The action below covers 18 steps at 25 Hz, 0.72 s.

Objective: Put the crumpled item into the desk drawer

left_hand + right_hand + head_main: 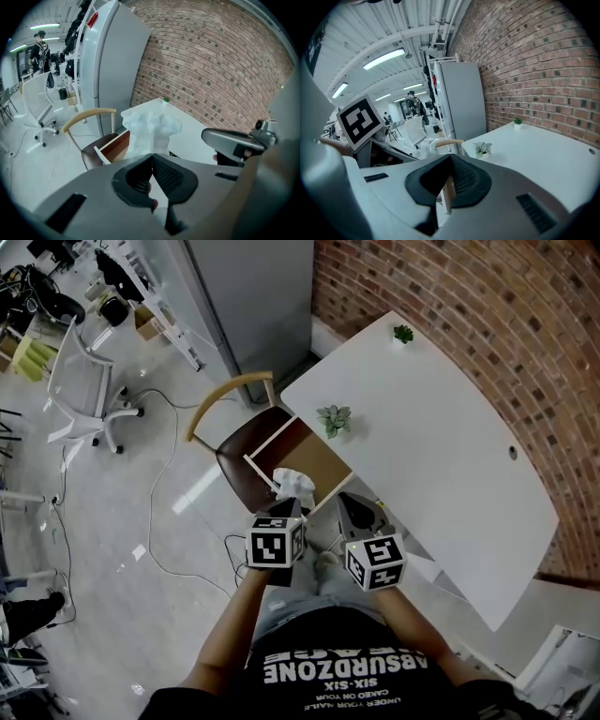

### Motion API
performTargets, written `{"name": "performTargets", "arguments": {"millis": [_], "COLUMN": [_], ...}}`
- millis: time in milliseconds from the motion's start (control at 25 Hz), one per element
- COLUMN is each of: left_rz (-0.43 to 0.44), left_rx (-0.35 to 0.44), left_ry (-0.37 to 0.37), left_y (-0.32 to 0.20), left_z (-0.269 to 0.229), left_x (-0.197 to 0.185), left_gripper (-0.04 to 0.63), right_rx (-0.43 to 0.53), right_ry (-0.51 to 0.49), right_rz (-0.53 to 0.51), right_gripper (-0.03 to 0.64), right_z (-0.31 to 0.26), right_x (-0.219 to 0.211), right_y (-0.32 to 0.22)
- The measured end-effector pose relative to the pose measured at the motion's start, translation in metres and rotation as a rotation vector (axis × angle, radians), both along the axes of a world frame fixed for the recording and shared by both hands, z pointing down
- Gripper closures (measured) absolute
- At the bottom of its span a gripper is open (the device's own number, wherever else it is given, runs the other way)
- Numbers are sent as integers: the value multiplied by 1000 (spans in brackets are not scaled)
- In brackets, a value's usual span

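My left claw (152, 157) pinches a puffy, crumpled white paper wad (151, 129) — right claw (450, 159) closed, empty; only its view shows white ceiling pipes (440, 18).

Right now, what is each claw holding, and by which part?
The left claw pinches the crumpled wad by its lower end; the right claw is shut, empty.

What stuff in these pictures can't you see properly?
Drawer: in the head view the crumpled paper covers part of its inside; in the left gripper view the left gripper blocks it.
Chair: the drawer hides part of its seat in the head view.
Person far back, left gripper view: too small to make out.
Far plant, head view: too tiny for details.
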<state>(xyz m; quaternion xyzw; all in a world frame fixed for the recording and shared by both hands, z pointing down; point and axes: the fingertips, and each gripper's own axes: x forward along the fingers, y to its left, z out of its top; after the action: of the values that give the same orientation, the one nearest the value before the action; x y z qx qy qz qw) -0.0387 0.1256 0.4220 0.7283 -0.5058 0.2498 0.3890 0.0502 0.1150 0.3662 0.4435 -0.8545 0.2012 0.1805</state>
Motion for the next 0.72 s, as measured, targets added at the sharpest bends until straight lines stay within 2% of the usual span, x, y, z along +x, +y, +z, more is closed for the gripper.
{"name": "performTargets", "arguments": {"millis": [720], "left_rz": [146], "left_rx": [-120], "left_ry": [11], "left_y": [-42], "left_z": [46], "left_x": [-23], "left_gripper": [588], "right_rx": [-57], "right_ry": [26], "right_rz": [148], "right_gripper": [618], "right_z": [31], "right_x": [-21], "right_y": [-46]}}
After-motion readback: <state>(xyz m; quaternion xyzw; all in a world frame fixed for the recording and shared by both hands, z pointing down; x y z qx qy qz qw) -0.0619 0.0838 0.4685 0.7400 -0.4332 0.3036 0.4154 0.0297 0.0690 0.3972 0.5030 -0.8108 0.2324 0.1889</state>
